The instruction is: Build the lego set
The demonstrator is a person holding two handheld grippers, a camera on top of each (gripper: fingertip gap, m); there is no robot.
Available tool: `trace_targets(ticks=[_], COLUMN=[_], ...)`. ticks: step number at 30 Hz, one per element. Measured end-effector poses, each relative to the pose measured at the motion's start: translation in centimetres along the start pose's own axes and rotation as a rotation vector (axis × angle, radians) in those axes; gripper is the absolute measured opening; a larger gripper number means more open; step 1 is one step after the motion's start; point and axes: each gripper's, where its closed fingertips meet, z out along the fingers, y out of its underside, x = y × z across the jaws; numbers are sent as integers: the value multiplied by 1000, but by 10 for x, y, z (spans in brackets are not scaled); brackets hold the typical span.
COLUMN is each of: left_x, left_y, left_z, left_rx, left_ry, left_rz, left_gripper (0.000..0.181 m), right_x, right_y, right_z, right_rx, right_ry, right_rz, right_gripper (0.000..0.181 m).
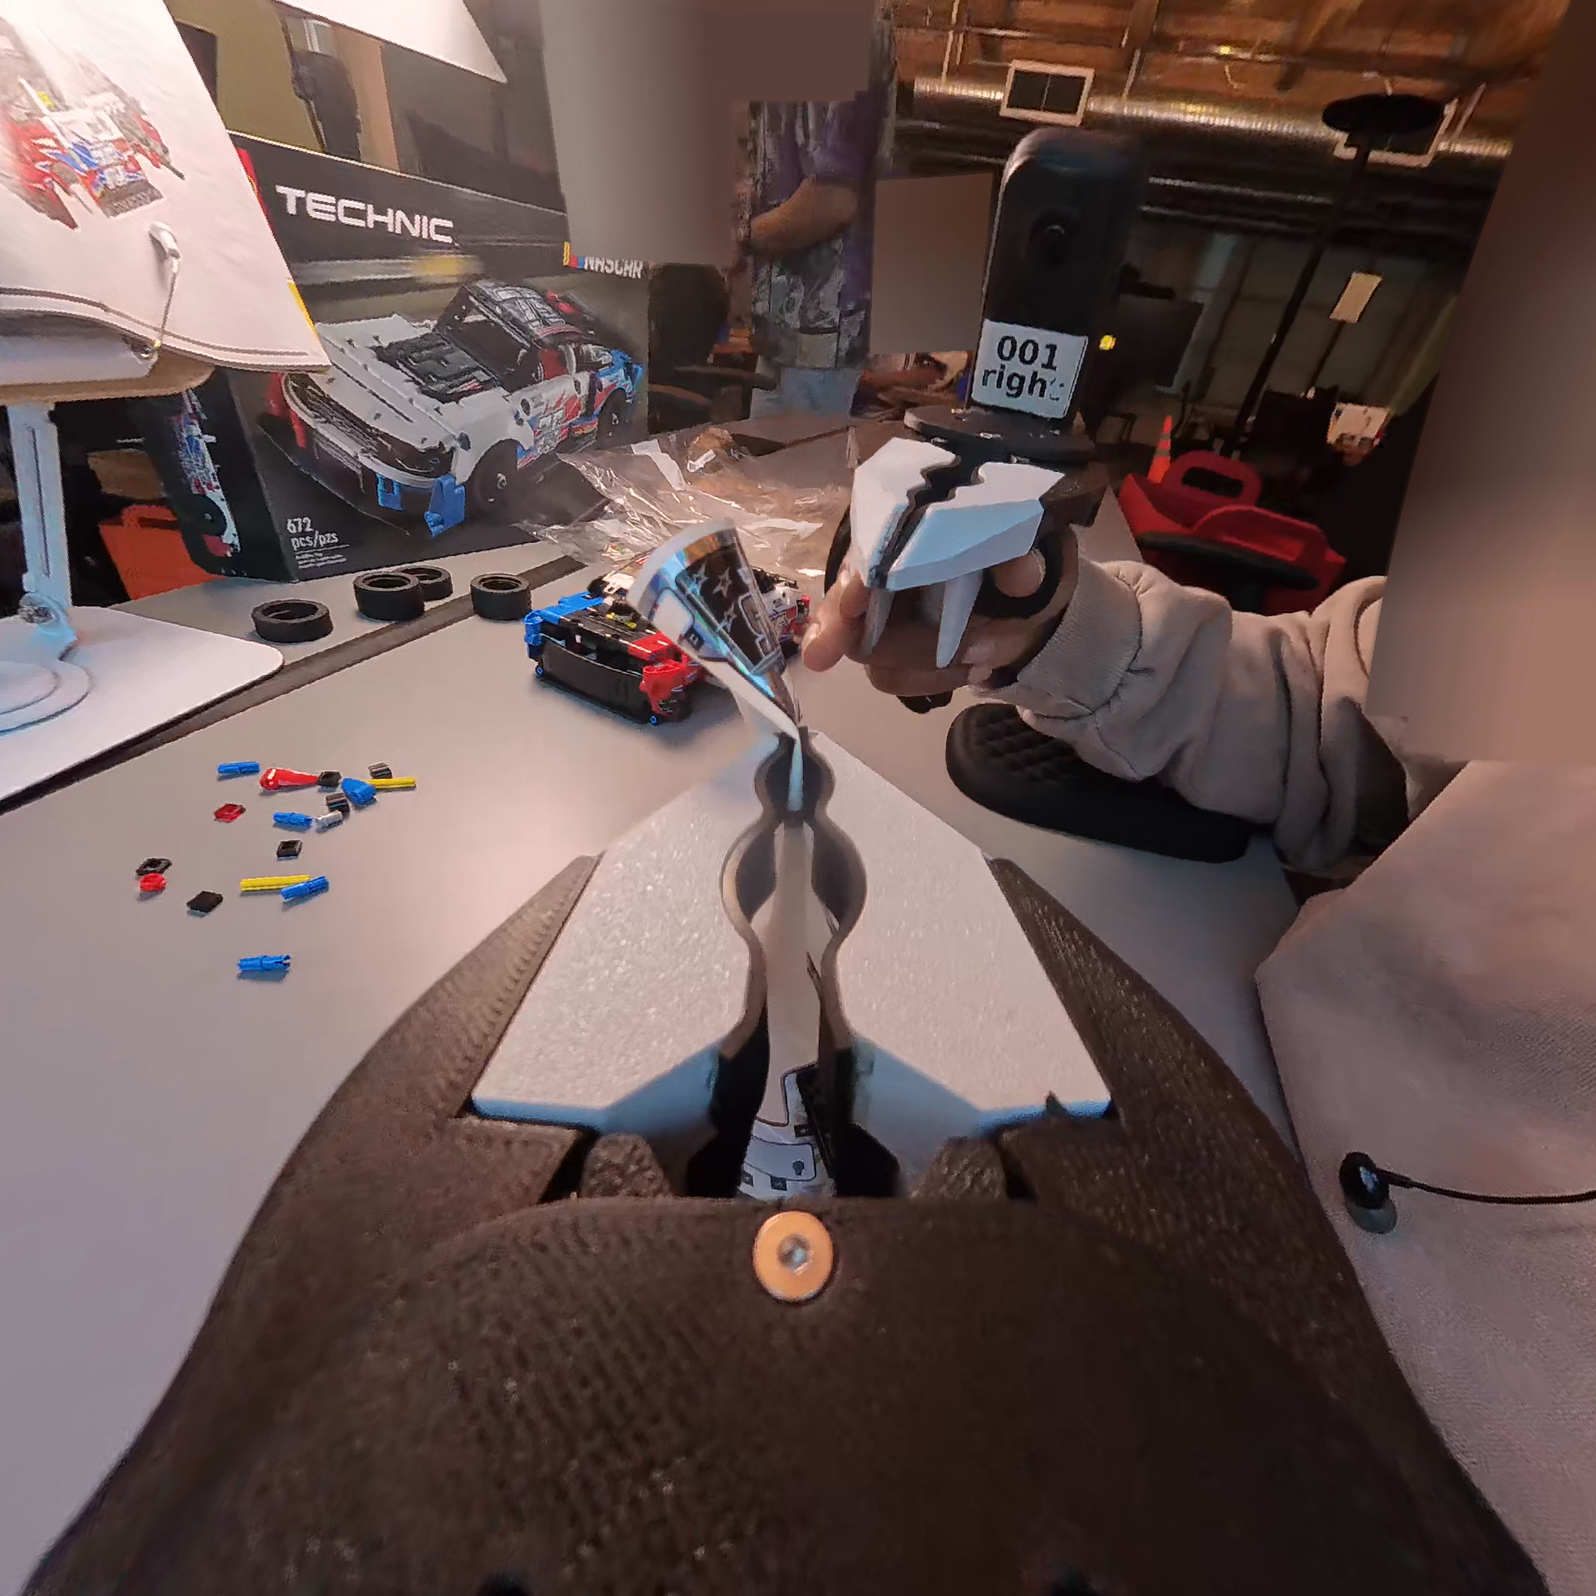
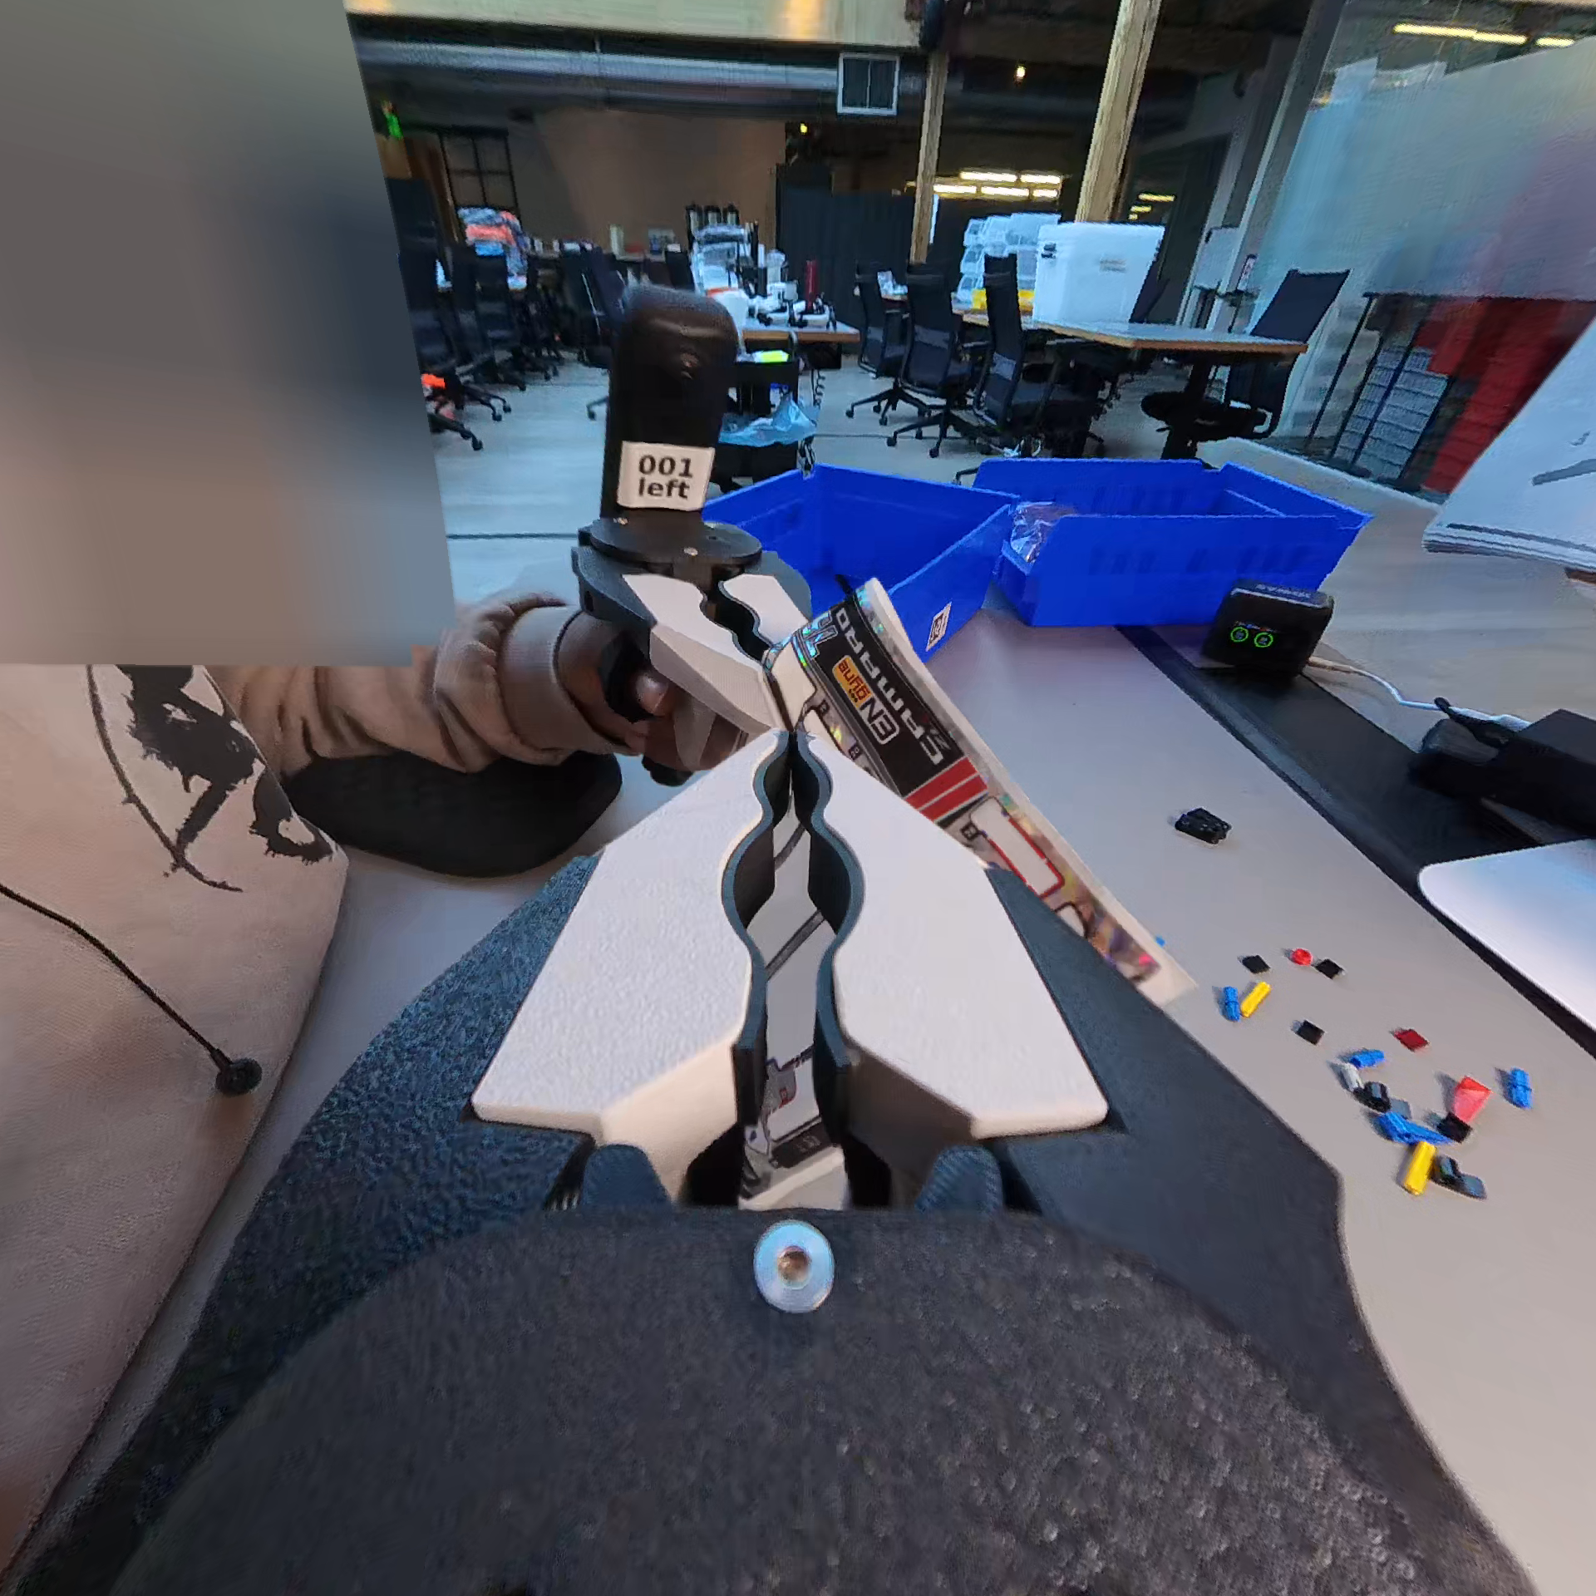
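**Both grippers on the sticker sheet**

Left gripper (image 1: 790, 760) is clenched on the sticker sheet (image 1: 721, 604), which rises curled beyond its tips. Right gripper (image 2: 790, 751) is closed too, the same sheet passing between its fingers, though whether they pinch the sheet or a single sticker I cannot tell.

Step, by judgement: decal work. Next move calls for peeling one sticker free without creasing it.

The car model (image 1: 630, 648) sits just beyond the left tips; loose pieces (image 1: 285, 829) lie to their left. Both hands hold the grippers level, above the table (image 1: 173, 1123), tips nearly meeting.
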Motion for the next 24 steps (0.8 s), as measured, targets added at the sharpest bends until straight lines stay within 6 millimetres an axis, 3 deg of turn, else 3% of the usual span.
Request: trace_targets(ticks=[5,9,15,20,24], left_x=[-14,-42,-125,-192,-260], left_y=[-7,-18,-48,-44,-26], left_z=[-7,-21,-72,-94,-109], left_rx=[53,35,-159,-409,-560], left_ry=[-18,-117,-335,-360,-499], left_rz=[-97,-134,-215,-362,-415], left_gripper=[0,0,0,0,1], right_x=[5,12,24,32,36], right_y=[-13,-14,8,23,29], right_z=[-12,-25,-49,-62,-66], right_rx=[60,64,30,36,21], right_ry=[20,62,124,159,182], right_rz=[22,19,60,105,101], right_gripper=[0,0,0,0,0])
